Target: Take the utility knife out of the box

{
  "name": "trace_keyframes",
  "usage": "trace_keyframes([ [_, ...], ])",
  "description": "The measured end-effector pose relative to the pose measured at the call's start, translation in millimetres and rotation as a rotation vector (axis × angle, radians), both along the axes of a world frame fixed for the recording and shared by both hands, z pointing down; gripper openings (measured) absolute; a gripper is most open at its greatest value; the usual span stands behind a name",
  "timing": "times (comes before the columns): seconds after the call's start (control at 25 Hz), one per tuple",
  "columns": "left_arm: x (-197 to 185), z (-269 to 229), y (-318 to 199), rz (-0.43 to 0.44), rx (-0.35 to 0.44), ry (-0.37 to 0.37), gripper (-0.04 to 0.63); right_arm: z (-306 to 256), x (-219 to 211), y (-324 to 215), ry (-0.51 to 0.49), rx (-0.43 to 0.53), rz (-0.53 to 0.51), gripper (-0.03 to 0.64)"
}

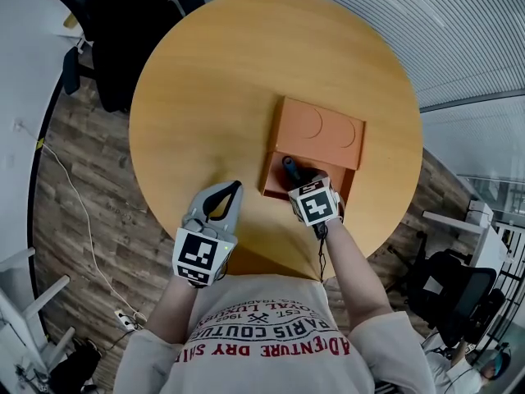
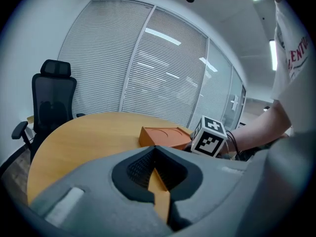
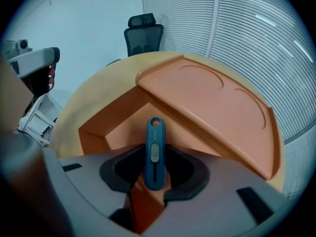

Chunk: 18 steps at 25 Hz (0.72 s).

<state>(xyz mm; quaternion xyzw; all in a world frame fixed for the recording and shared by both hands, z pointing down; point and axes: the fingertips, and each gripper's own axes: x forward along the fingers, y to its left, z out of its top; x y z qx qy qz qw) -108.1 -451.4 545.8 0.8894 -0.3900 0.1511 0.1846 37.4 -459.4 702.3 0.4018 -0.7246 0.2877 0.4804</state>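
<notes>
While left gripper (image 1: pixel 236 189) hovers near tabletop (image 1: pixel 205 80) edge, apart from box (image 1: pixel 320 130), jaws together, empty: right gripper (image 1: pixel 291 171) steep over open compartment, jaws apart astride utility knife (image 3: pixel 154 154), pads clear. Knife's long axis runs along jaws. Right nearer.

Office meeting room. Round wooden bench (image 1: pixel 213 80) at centre. Black swivel office chair (image 1: pixel 123 23) at bench's far-left edge, second chair (image 1: pixel 447 281) off bench's near-right. Slatted blinds (image 1: pixel 459 31) over glass partition walls beyond bench. Wood-plank floor (image 1: pixel 74 195) around bench. Power strip (image 1: pixel 127 320) and white cable (image 1: pixel 78 212) left of bench.
</notes>
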Motion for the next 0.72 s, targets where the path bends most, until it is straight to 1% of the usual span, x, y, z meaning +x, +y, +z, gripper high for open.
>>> trace_keyframes([
  [0.2,0,-8,4,-0.002,0.008,-0.009,-0.005,-4,0,1,-0.003,0.006,-0.02,0.133],
  [0.4,-7,-17,11,-0.034,0.023,-0.016,-0.005,-27,-6,2,-0.014,0.063,-0.07,0.133],
  [0.52,-3,-24,21,-0.046,0.032,-0.022,-0.005,-48,-8,6,-0.041,0.11,-0.104,0.133],
  [0.72,8,-46,35,-0.045,0.08,-0.031,-0.006,-98,-11,14,-0.1,0.225,-0.127,0.133],
])
